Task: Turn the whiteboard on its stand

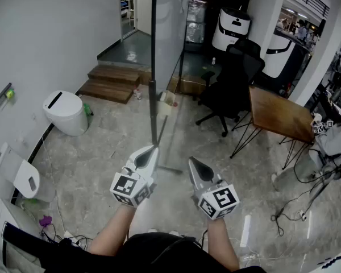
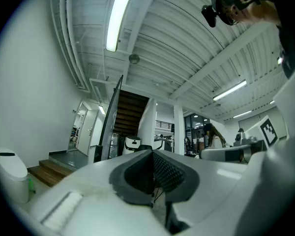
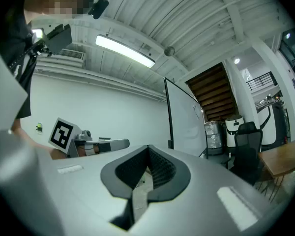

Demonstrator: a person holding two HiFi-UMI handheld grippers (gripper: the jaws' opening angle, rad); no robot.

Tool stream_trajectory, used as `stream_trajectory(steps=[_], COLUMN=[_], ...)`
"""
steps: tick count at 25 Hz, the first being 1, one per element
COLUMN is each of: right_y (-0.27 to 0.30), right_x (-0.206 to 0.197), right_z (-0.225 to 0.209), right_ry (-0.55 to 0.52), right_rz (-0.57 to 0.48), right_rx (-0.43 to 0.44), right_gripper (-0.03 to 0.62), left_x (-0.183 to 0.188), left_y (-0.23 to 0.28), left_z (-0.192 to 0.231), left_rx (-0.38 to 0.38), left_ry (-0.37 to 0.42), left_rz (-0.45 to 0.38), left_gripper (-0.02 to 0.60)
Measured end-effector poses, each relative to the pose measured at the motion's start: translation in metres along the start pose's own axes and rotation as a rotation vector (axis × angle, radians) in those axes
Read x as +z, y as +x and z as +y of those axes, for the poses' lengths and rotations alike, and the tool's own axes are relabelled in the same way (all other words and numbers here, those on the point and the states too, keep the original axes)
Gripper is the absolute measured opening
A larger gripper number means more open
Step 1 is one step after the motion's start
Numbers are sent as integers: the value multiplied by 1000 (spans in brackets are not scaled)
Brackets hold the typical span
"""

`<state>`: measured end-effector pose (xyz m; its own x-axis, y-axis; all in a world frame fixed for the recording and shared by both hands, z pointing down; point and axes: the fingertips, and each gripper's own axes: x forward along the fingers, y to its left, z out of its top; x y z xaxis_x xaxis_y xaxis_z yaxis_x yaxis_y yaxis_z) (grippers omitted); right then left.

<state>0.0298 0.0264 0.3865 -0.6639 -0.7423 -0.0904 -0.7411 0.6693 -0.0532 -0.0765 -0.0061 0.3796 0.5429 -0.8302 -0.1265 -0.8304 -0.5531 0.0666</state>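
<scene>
marble floor [image 1: 91,164], whiteboard [image 1: 170,27], wooden steps [image 1: 111,83]

The head view looks steeply down from above the person onto the floor [image 1: 91,164]. The left gripper [image 1: 152,151] and right gripper [image 1: 192,162] sit close below the camera, side by side. The left gripper view rides low on that gripper, looks along its jaws and tilts upward, so the ceiling [image 2: 187,48] fills much of it; the right gripper shows at its right edge. The right gripper view is set the same way, with the left gripper at its left. All three views share the whiteboard [image 1: 169,33], nearly edge-on in the left gripper view. The steps [image 1: 111,83] appear in the head and left gripper views, the chair [image 1: 233,78] in the head and right gripper views.
</scene>
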Motion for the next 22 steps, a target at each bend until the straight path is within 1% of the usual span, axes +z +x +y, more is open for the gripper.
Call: stream_trajectory(steps=[3, 6, 10, 13, 16, 19, 22], right_y=[-4, -8, -19, -27, -33, -39, -47], right_x=[-1, -5, -11, -11, -13, -18, -22], right_z=[-3, -6, -14, -20, -23, -25, -20], right_ry=[9, 16, 38, 62, 75, 56, 52], right_rz=[5, 8, 5, -21, -35, -27, -23], right_rx=[4, 7, 0, -3, 14, 35, 60], right_gripper=[8, 8, 8, 8, 8, 8, 8], left_x=[-1, -16, -27, -33, -39, -45, -54], left_y=[1, -3, -6, -8, -9, -6, -10], left_z=[-3, -1, -9, -15, -18, -23, -28], left_rx=[7, 6, 0, -6, 0, 26, 36], left_ry=[4, 17, -21, -39, -40, -44, -30], left_rz=[2, 17, 30, 36, 43, 48, 54], left_gripper=[2, 2, 2, 3, 2, 2, 2])
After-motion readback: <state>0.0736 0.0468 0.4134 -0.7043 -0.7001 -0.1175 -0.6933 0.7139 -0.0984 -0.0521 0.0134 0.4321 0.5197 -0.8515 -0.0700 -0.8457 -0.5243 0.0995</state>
